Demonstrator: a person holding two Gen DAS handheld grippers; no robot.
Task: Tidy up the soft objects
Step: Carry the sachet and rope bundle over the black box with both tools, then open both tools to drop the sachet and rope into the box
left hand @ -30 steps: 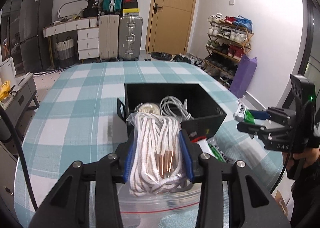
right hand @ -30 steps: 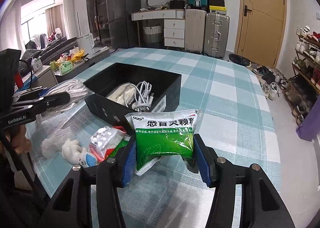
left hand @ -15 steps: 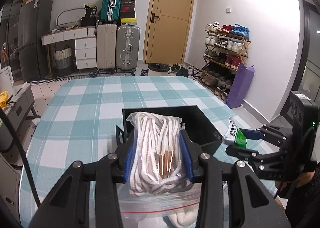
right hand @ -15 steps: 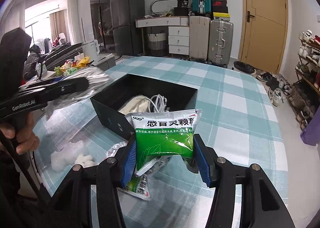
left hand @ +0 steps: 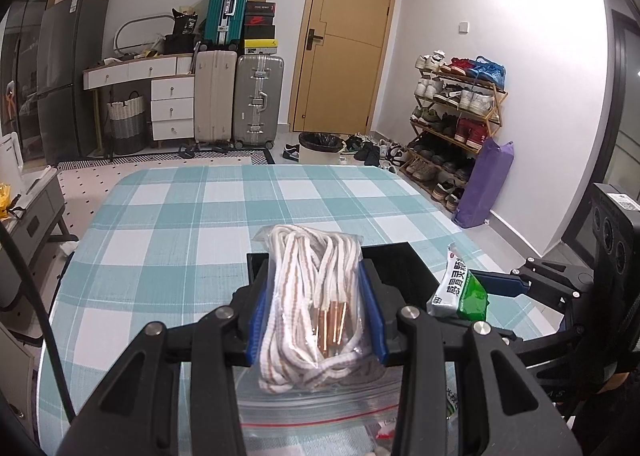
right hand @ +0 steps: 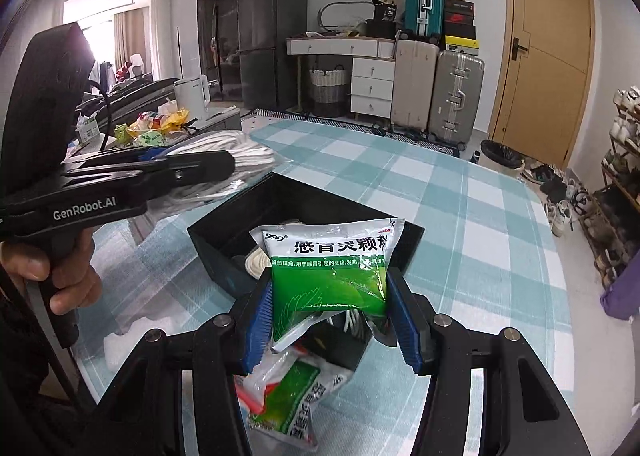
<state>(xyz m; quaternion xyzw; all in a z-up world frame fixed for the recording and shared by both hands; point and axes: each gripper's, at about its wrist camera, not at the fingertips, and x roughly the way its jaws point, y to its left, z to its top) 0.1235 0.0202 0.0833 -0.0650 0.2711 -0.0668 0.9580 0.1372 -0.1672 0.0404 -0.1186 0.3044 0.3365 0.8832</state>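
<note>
Left gripper (left hand: 316, 320): fingers are clamping a zip bag of white cord (left hand: 316, 296), holding it above the near edge of the black box (right hand: 304, 216). Right gripper (right hand: 330, 320): fingers are clamping a green sachet (right hand: 332, 268) over the box's near corner. Done so far, judging by contents: a cable and a pale roll are lying inside the box. Left to do: both held items are awaiting release into the box, and a second green sachet (right hand: 292, 404) is lying on the checked counter (right hand: 460, 216) beneath the right gripper.
</note>
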